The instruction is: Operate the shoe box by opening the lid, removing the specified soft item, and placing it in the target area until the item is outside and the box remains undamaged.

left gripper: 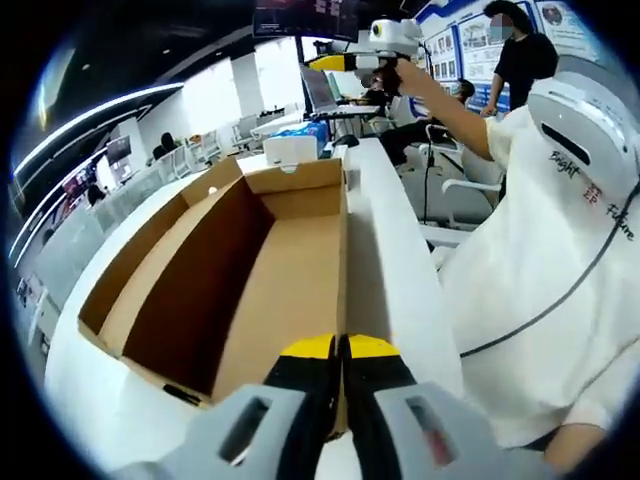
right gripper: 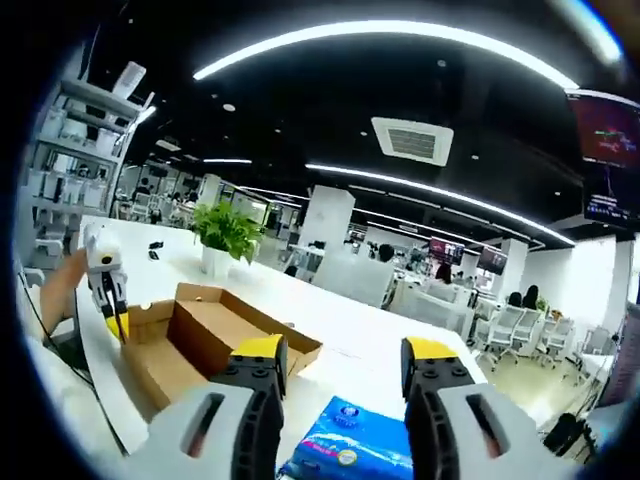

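- Two tongs are at work: the left gripper (left gripper: 340,350) has its yellow-tipped jaws pressed together on the near wall of the one open shoe box (left gripper: 240,270), pinching the cardboard edge.
- Right gripper (right gripper: 343,365) has its jaws spread apart, with nothing between the tips.
- Just below and between the right jaws lies one blue soft pack (right gripper: 350,450), on the white table (right gripper: 370,330), outside the box.
- From the right gripper view, the shoe box (right gripper: 200,335) sits to the left of the jaws, the left gripper (right gripper: 110,300) at its far-left end.
- From the left gripper view, the box's brown inside stretches ahead of the jaws; I cannot see anything lying in it.
- Beyond the box's far end, one white box (left gripper: 290,150) and the blue pack (left gripper: 305,130) rest on the table (left gripper: 385,250).
- Right gripper (left gripper: 385,45) is raised high ahead, held by the person's hand (left gripper: 405,70).
- One potted plant (right gripper: 225,235) stands beyond the box.
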Tool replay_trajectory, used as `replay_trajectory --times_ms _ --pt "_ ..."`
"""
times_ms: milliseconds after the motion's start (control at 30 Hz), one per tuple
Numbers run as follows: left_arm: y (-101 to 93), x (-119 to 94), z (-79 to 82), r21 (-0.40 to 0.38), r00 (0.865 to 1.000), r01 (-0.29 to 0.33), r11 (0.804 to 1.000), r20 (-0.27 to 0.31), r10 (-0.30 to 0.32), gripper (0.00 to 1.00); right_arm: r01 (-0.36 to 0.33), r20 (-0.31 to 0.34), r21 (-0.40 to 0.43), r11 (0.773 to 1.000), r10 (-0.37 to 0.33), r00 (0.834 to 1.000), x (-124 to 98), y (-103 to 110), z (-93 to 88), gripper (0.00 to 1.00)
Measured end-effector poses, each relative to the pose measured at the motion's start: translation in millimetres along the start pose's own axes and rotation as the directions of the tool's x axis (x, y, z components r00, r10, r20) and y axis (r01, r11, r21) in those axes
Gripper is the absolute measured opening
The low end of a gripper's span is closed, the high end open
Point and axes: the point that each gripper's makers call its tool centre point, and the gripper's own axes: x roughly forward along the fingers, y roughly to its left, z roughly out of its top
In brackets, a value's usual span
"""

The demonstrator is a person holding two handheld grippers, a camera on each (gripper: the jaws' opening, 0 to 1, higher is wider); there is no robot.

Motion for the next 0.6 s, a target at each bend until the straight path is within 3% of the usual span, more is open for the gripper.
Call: replay_trajectory --times_ms 67,100,200,400,467,567,600 --pt "-0.9 0 -0.3 0.001 1.000 0.009 1.000 -0.010 -0.009 0.02 0.018 -0.026 -0.012 1.000 -0.019 0.999 12 -11 13.2 0.22" --pt "-1.3 0 -0.5 0.001 1.000 0.013 1.000 -0.015 -0.013 0.02 0.027 -0.039 -0.018 0.999 -0.028 0.999 18 -16 19.8 0.19" --pt "-0.6 1 -0.3 -0.012 0.999 0.025 1.000 -0.031 -0.025 0.01 -0.001 -0.130 0.017 1.000 0.004 0.992 36 -22 17.5 0.36" --pt "-1.8 1 -1.1 -0.018 0.998 0.034 0.999 -0.056 -0.035 0.02 0.016 -0.175 0.085 0.996 -0.001 0.985 44 -37 15.3 0.34" --pt "-1.3 1 -1.7 0.020 0.997 0.019 1.000 -0.074 -0.017 0.02 0.018 -0.192 0.029 0.999 -0.012 0.981 46 -36 14.0 0.34" --pt "0.7 1 -4.6 0.136 0.988 -0.023 0.990 -0.149 0.044 0.05 -0.021 -0.235 0.009 1.000 0.022 0.972 55 -26 10.1 0.35" --pt "-0.2 2 -7.5 0.135 0.980 -0.029 0.990 -0.193 0.055 0.05 -0.024 -0.245 0.002 1.000 0.024 0.969 60 -22 9.7 0.35"
